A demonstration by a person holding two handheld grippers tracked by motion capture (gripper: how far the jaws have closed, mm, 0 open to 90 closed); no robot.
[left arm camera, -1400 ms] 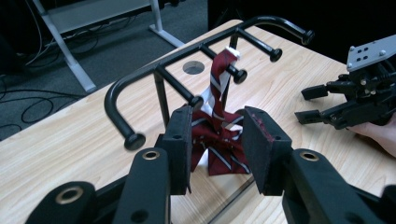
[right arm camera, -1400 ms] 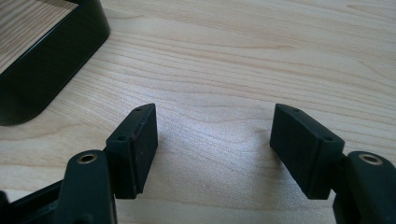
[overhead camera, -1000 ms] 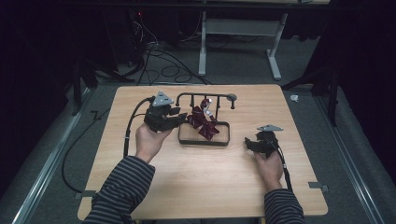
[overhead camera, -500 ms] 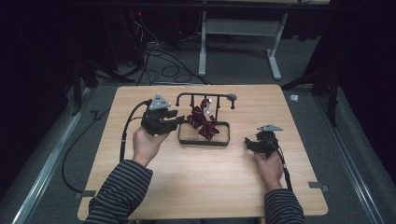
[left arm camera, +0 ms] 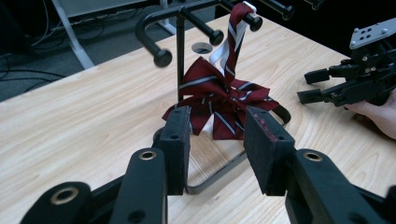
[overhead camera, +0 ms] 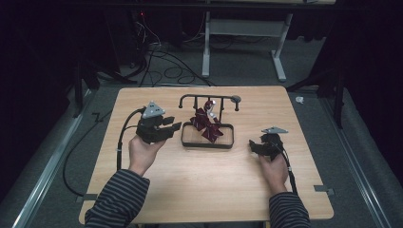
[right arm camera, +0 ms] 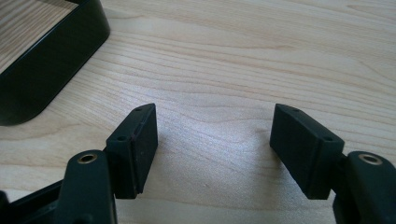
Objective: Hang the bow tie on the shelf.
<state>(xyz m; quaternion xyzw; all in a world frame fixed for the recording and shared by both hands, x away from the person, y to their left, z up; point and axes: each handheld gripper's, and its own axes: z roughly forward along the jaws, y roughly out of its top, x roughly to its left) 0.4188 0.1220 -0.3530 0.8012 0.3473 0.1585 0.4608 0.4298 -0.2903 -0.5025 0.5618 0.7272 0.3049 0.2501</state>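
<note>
The red striped bow (left arm camera: 223,99) hangs by its strap from a peg of the black stand (overhead camera: 207,119), in the middle of the table (overhead camera: 199,190); it looks like the reaching step; the left gripper (left arm camera: 217,149) is half open, holding nothing, just short of the bow, and must go forward; the right gripper (right arm camera: 212,144) is wide open over bare wood.

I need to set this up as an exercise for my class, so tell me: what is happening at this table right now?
A person sits at a wooden table with a two-jaw gripper in each hand. The left gripper, jaws open, is raised and aimed at a dark red striped bow tie hanging by its strap from a black metal stand. The right gripper rests low beside the stand, jaws open and holding nothing. Nothing is gripped yet.
</note>
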